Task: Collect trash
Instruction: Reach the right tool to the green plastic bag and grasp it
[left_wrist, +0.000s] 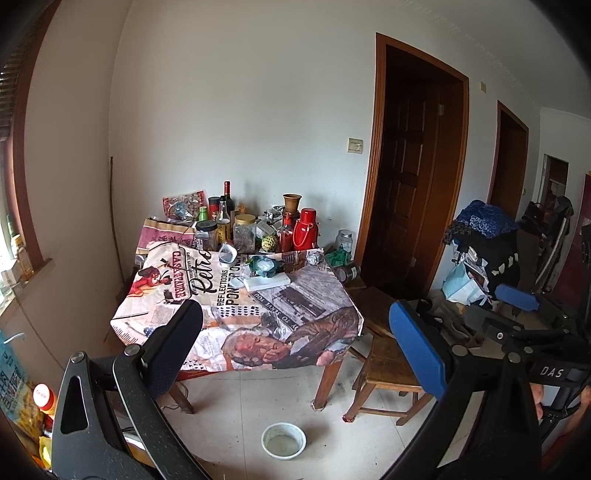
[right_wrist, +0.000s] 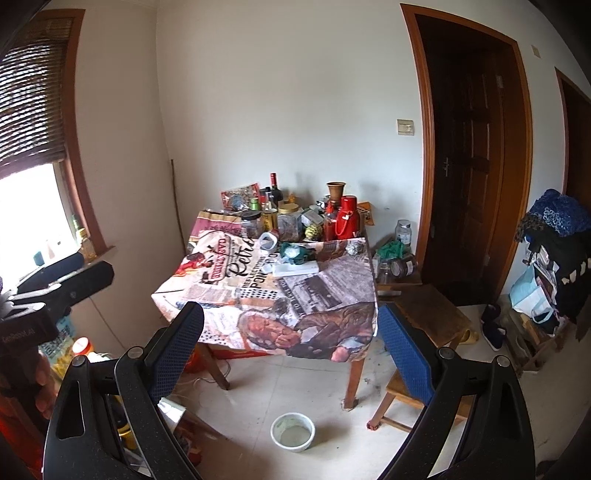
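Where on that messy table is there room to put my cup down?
The near half of the tablecloth is bare, from the front edge up to the white box. The back is crowded: jars, bottles and the red flask stand packed along the wall.

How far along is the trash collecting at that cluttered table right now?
Nothing looks done yet. Both the left gripper and the right gripper are open and empty, held back from the table with the printed newspaper-style cloth. Still lying on it: the crumpled silver foil ball, the crumpled green and white wrapper and the flat white box. No bin or bag for the trash is identifiable in either view.
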